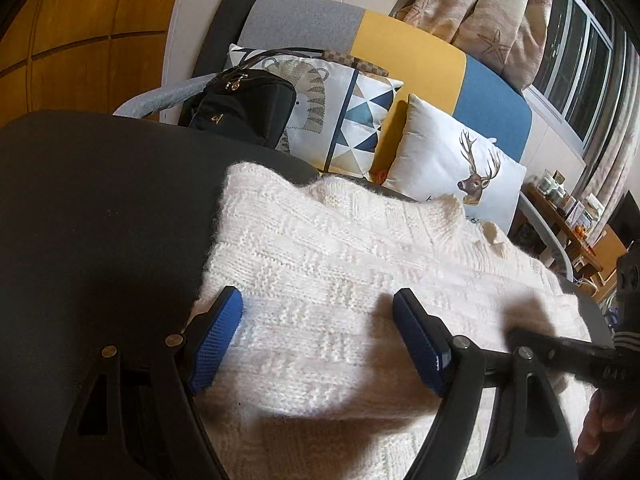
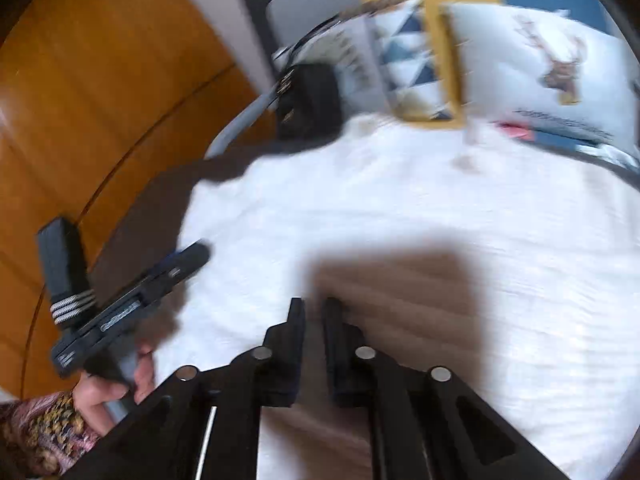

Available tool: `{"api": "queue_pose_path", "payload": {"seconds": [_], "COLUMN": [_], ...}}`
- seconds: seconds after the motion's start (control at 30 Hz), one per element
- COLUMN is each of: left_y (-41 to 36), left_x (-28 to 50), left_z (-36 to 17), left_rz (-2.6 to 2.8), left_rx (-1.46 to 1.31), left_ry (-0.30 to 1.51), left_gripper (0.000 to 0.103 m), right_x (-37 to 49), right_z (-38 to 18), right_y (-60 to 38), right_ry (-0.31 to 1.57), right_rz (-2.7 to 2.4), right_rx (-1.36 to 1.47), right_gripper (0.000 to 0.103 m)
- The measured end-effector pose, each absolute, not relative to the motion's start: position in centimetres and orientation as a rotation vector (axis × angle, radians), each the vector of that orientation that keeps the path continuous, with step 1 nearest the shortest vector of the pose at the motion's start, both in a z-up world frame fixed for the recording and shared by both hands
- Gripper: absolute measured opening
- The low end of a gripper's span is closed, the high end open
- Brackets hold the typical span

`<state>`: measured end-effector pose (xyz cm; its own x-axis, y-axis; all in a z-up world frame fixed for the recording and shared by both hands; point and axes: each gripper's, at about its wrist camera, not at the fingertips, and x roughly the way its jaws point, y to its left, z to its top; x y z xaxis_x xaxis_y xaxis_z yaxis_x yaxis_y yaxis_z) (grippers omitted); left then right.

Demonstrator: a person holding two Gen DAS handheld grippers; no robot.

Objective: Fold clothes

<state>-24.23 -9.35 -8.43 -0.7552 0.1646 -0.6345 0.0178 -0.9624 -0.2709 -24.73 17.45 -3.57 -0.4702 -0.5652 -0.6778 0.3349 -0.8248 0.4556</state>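
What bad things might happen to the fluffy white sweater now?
1. The left gripper hangs open over the sweater and grips nothing, so the fold may slip or bunch when the other side is pulled.
2. The right gripper is nearly closed with no knit between its fingers, so it may miss the sweater.
3. The sweater's far edge lies near the black bag and could catch on it.
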Motion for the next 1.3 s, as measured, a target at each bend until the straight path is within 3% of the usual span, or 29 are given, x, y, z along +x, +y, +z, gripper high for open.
{"api": "queue_pose_path", "payload": {"seconds": [0.07, 0.17, 0.4, 0.5, 0.67, 0.8, 0.9, 0.97, 1.2, 1.3], "left_y": [-9.4, -9.2, -9.1, -9.1, -9.2, -9.2, -9.3, -9.6, -13.3, -16.6], "left_x": [-24.2, -24.2, -24.3, -24.3, -24.3, -24.2, -24.2, -24.2, -21.9, -20.2], "left_z": [-8.5, -8.5, -8.3, -8.3, -8.3, -8.3, -8.3, -8.2, -7.2, -8.0], "left_rz": [2.843, 2.848, 2.850, 2.848, 2.847, 2.845, 2.840, 2.826, 2.830, 2.801], "left_rx": [-1.067, -1.074, -1.080, -1.082, -1.083, -1.082, -1.082, -1.075, -1.017, -0.988], "left_ry": [-0.400, -0.384, -0.374, -0.375, -0.377, -0.380, -0.390, -0.419, -0.645, -0.907], "left_gripper": [0.080, 0.080, 0.081, 0.081, 0.081, 0.081, 0.081, 0.081, 0.081, 0.081], "right_x": [-23.0, -20.6, -21.1, -21.9, -21.0, -21.5, -22.9, -23.6, -23.0, -23.0], "right_z": [-2.0, -0.4, -3.7, -4.6, -2.6, -1.4, -2.7, -3.9, -3.9, -3.9], "right_y": [19.0, 22.1, 33.0, 34.3, 32.7, 28.4, 25.7, 24.7, 24.5, 24.3], "right_ry": [-0.397, -0.361, -0.594, -0.551, -0.543, -0.400, -0.245, -0.147, -0.131, -0.117], "right_rz": [-2.317, -2.473, -2.688, -2.711, -2.720, -2.675, -2.653, -2.680, -2.721, -2.727], "right_rx": [1.085, 1.024, 1.237, 1.247, 1.134, 1.079, 1.190, 1.236, 1.202, 1.203], "right_gripper": [0.018, 0.018, 0.021, 0.013, 0.019, 0.019, 0.019, 0.018, 0.018, 0.018]}}
